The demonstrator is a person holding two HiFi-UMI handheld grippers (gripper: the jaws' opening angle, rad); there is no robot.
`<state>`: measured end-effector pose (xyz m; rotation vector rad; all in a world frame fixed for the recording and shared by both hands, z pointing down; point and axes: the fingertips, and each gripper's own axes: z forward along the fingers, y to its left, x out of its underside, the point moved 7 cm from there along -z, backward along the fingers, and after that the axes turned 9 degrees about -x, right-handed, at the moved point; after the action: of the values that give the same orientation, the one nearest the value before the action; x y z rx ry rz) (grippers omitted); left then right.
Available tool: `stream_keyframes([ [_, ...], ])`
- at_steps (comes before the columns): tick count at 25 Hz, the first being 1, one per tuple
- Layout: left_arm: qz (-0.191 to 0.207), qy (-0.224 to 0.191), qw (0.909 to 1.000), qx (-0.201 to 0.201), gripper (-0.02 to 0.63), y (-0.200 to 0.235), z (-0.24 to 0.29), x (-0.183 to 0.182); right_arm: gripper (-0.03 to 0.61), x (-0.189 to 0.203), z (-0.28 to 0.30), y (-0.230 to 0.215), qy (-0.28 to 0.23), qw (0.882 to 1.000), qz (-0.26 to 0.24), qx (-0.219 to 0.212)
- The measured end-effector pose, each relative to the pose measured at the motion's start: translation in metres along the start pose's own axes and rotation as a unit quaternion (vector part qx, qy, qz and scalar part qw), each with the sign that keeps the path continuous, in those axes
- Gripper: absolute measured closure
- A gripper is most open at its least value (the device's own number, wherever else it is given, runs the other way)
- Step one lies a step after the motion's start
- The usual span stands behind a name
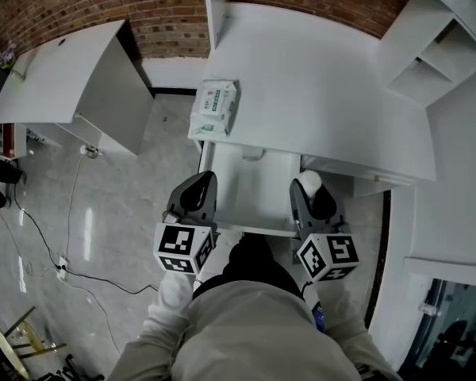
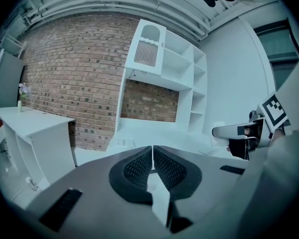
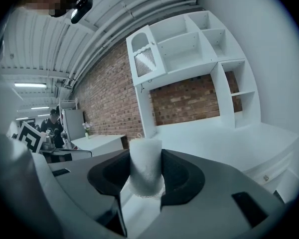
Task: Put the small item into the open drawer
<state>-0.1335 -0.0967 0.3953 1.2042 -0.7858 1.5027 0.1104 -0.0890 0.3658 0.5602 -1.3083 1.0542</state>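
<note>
A small white foam cylinder (image 3: 145,167) stands upright between the pads of my right gripper (image 3: 145,176), which is shut on it. From the head view the same white cylinder (image 1: 309,178) shows at the tip of the right gripper (image 1: 312,191), over the right edge of the open white drawer (image 1: 254,193). My left gripper (image 1: 198,182) hangs over the drawer's left edge. Its jaws (image 2: 152,152) are shut with nothing between them. The drawer's inside looks bare where it shows.
A green-and-white pack of wipes (image 1: 215,107) lies on the white desk top (image 1: 317,86) just behind the drawer. White shelving (image 1: 440,50) rises at the right. A second white desk (image 1: 59,74) stands to the left, with cables on the floor (image 1: 71,272).
</note>
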Motion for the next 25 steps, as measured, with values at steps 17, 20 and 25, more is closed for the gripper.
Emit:
stream_keyframes([
  [17,-0.019,0.037,0.9983,-0.039,0.589,0.012,0.044,0.016,0.382,0.072,0.074,-0.039,0.150,0.987,-0.004,-0.051],
  [20,-0.022,0.044,0.9977,-0.046,0.589,0.011,0.047,0.019,0.382,0.091,0.083,-0.044,0.187,0.980,-0.011,-0.065],
  [25,-0.030,0.053,0.9964,-0.059,0.589,0.008,0.052,0.022,0.382,0.118,0.095,-0.053,0.237,0.968,-0.012,-0.084],
])
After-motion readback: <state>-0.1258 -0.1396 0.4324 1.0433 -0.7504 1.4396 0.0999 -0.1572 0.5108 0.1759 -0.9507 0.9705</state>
